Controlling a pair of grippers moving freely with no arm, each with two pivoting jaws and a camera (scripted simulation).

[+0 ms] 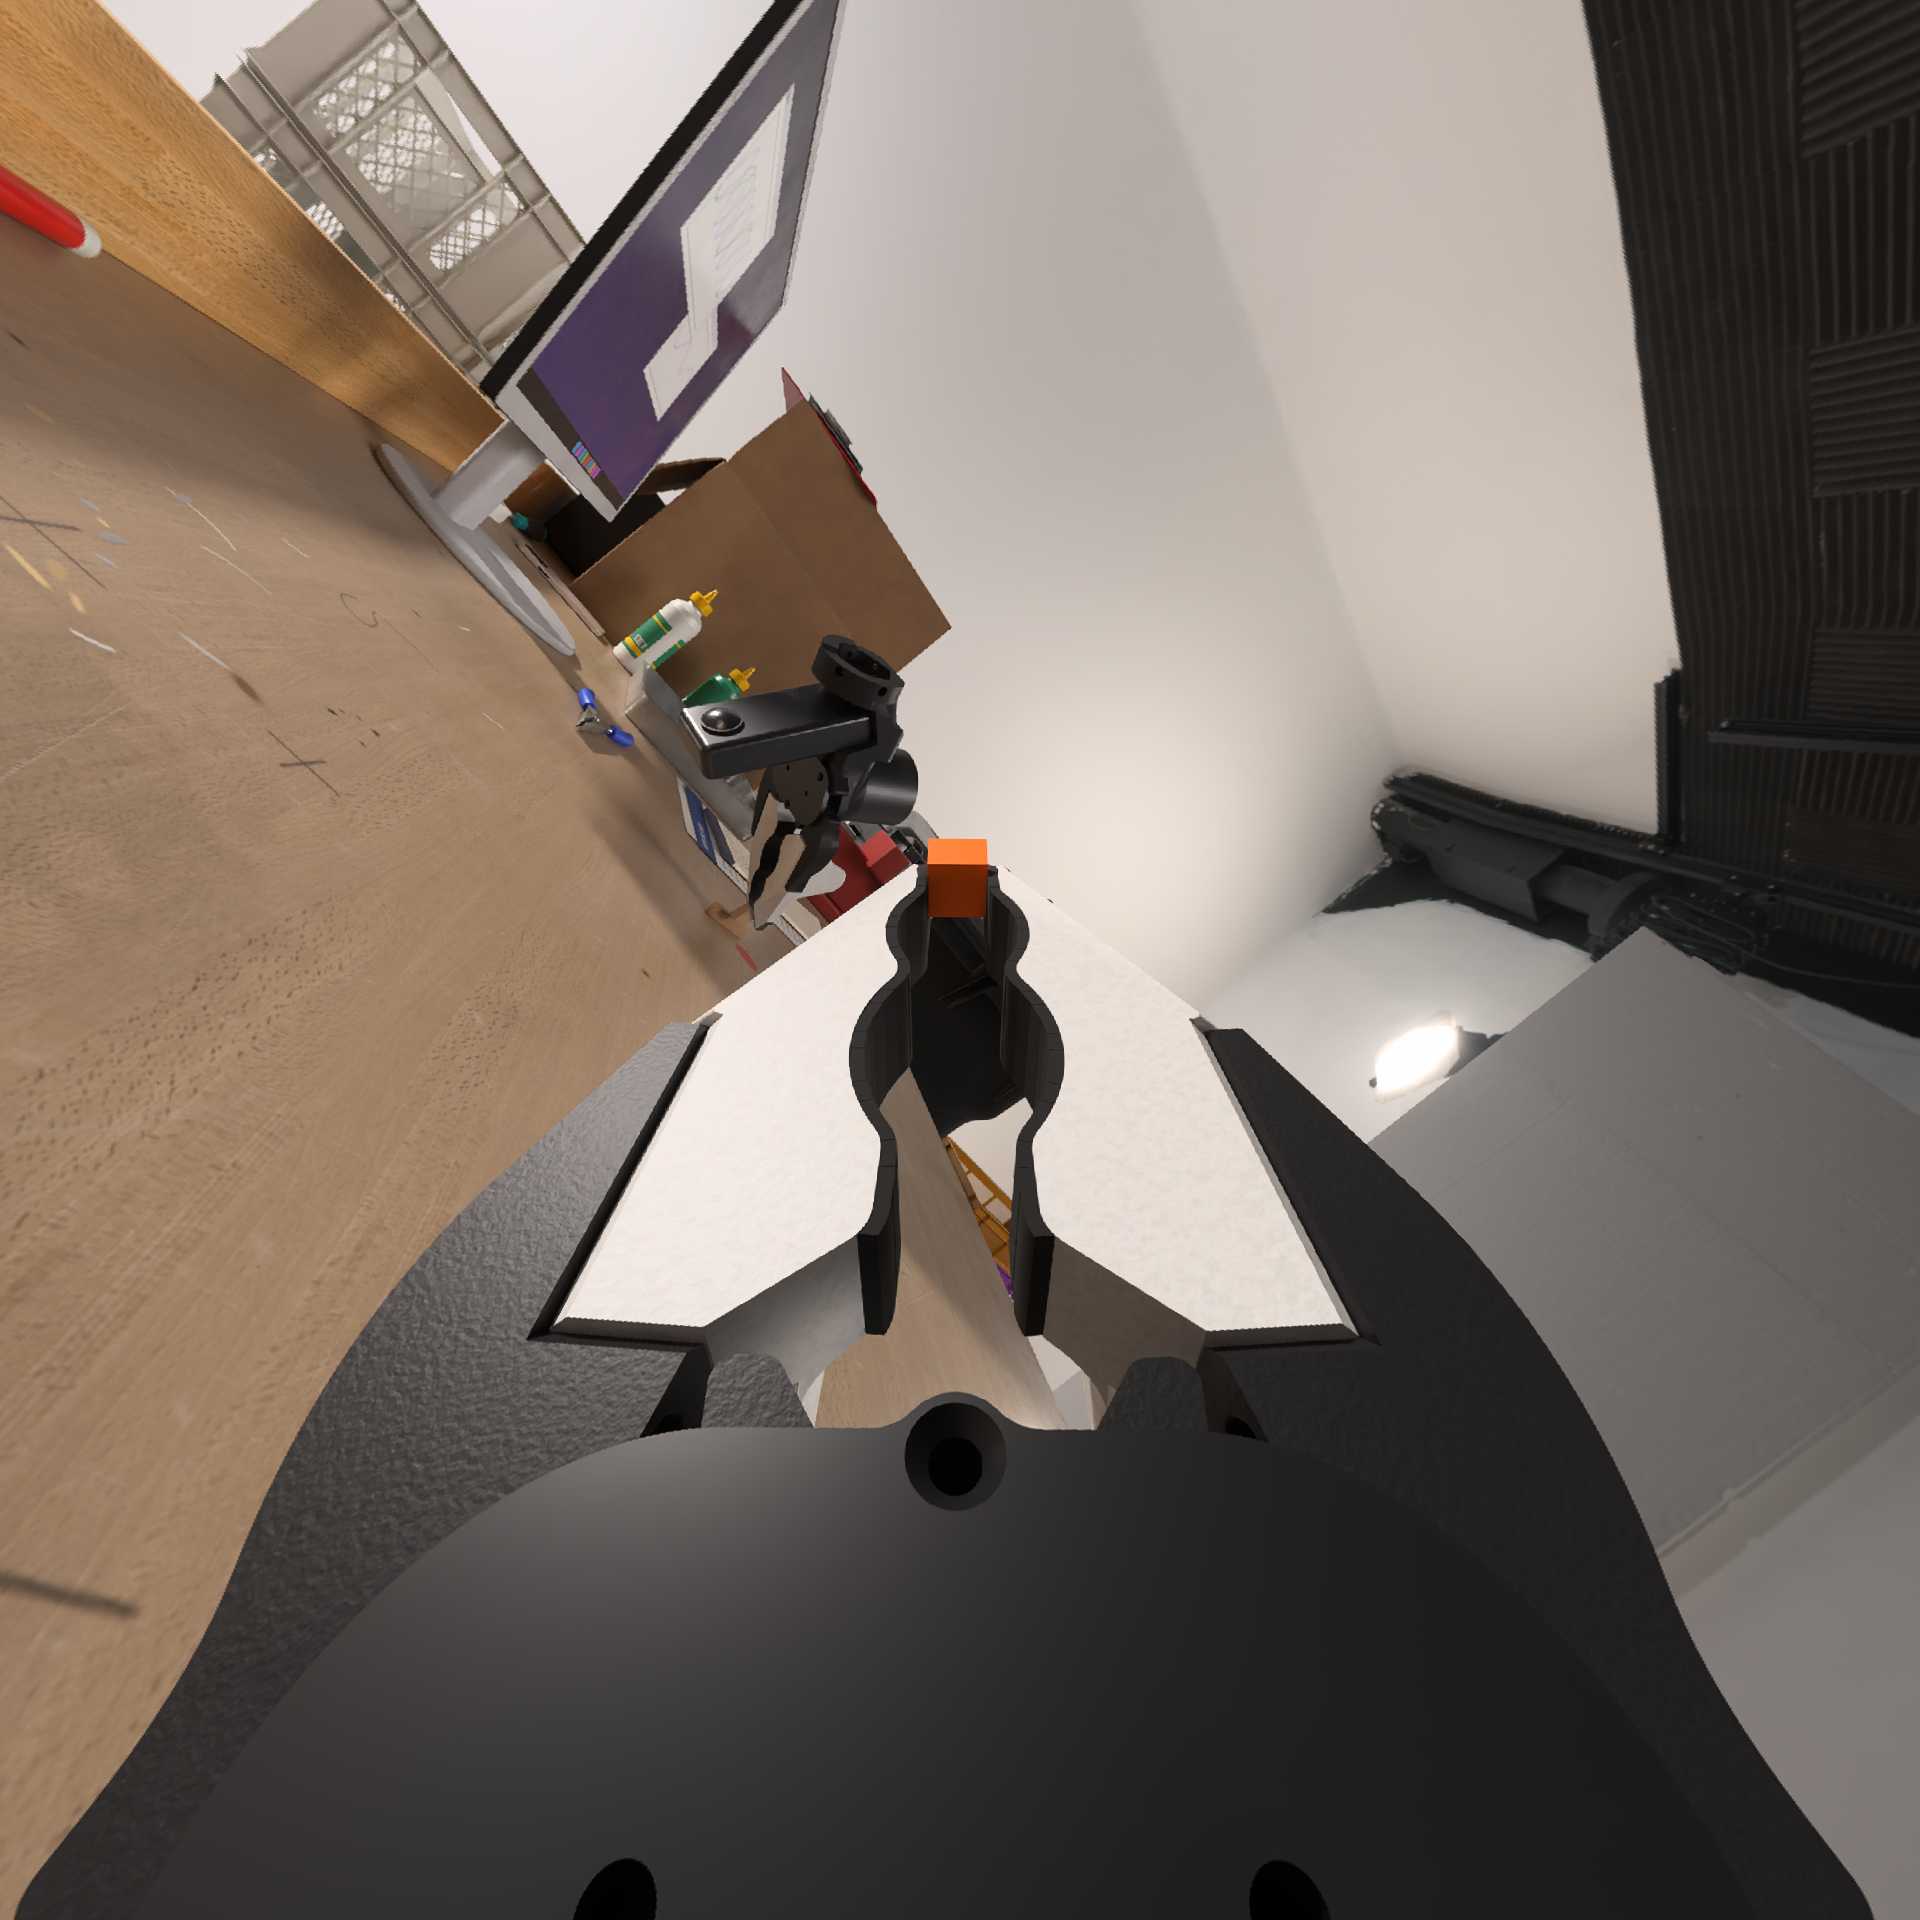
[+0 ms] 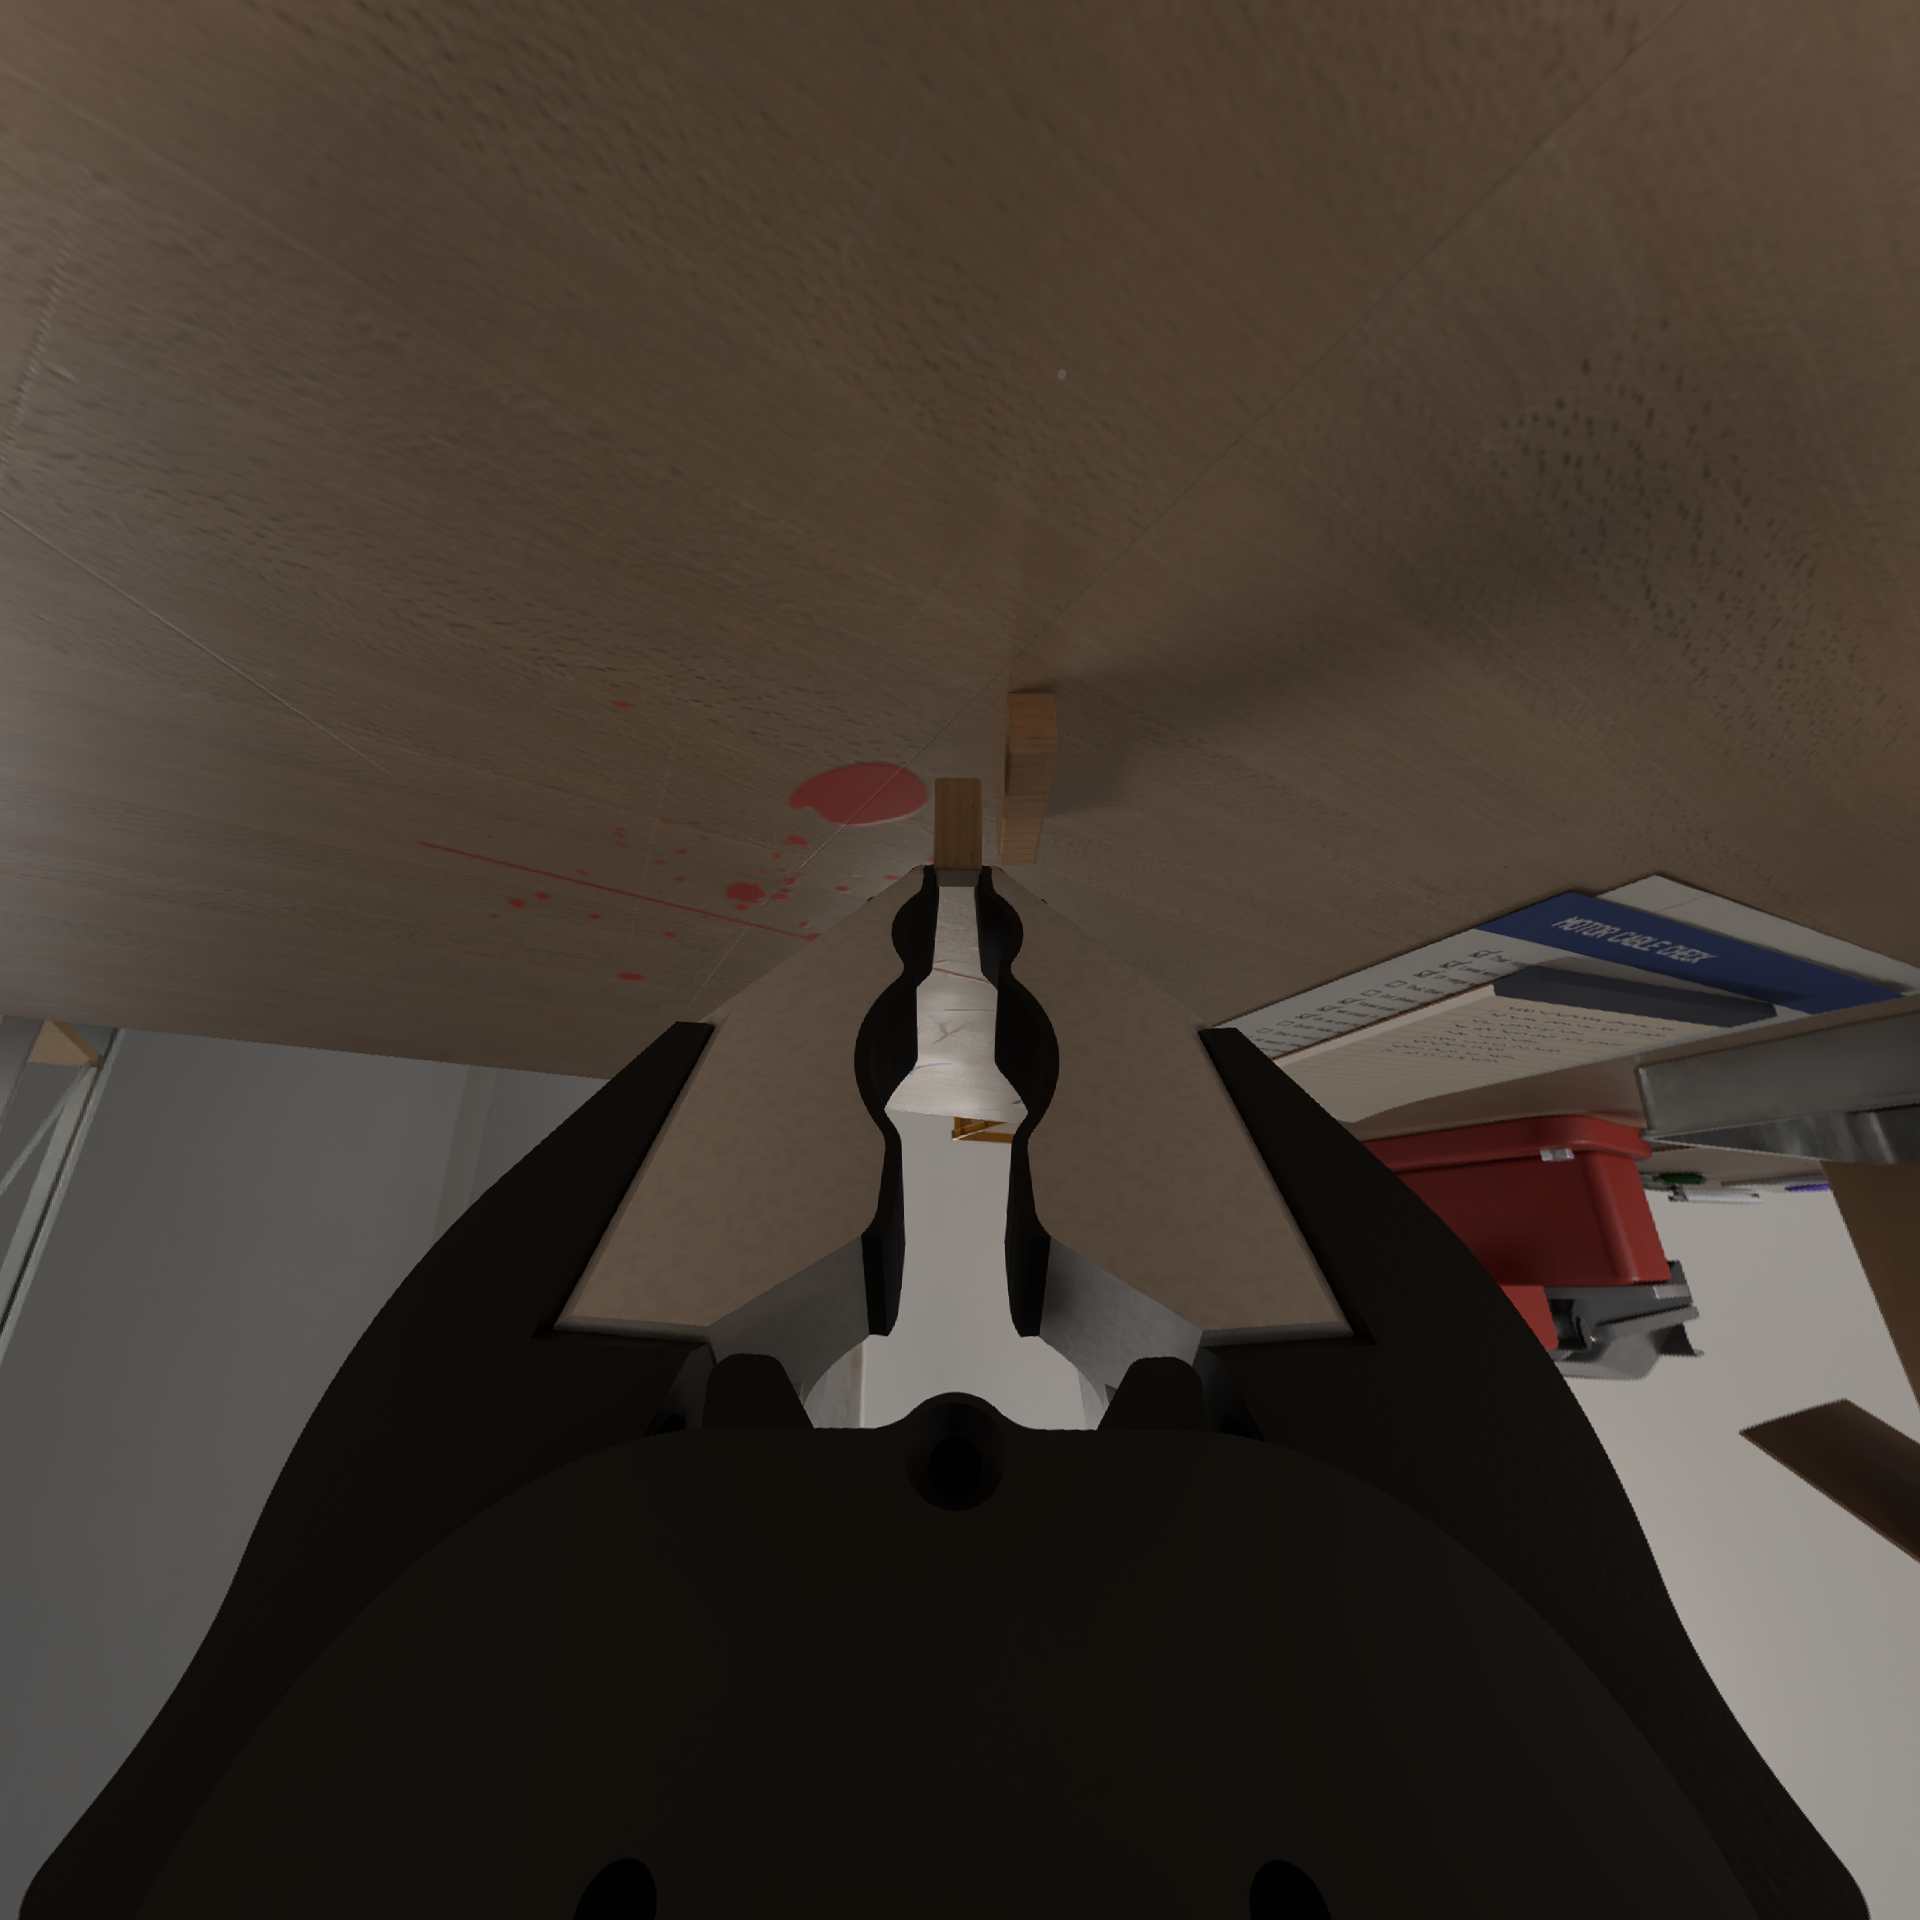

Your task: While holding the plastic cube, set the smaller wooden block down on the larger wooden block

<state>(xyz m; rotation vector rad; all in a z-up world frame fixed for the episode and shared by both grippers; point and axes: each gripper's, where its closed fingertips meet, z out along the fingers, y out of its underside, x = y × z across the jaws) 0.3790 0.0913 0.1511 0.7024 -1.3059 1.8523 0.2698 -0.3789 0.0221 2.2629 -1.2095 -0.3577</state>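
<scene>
My left gripper [image 1: 956,883] is shut on the orange plastic cube [image 1: 956,878], which sits at its fingertips, lifted off the wooden table [image 1: 260,831]. My right gripper [image 2: 957,871] is shut on the smaller wooden block [image 2: 957,821], which sticks out past its fingertips toward the table [image 2: 935,364]. The larger wooden block [image 2: 1029,774] lies on the table just right of the held block and slightly farther on. I cannot tell whether the two blocks touch. The right gripper also shows in the left wrist view [image 1: 779,894], low over the table.
A monitor [image 1: 665,281], a cardboard box [image 1: 769,540], bottles [image 1: 665,629] and a grey crate [image 1: 405,156] line one table edge. A red paint stain [image 2: 857,792] marks the table beside the blocks. A red bin [image 2: 1527,1205] and papers [image 2: 1558,987] are to the right.
</scene>
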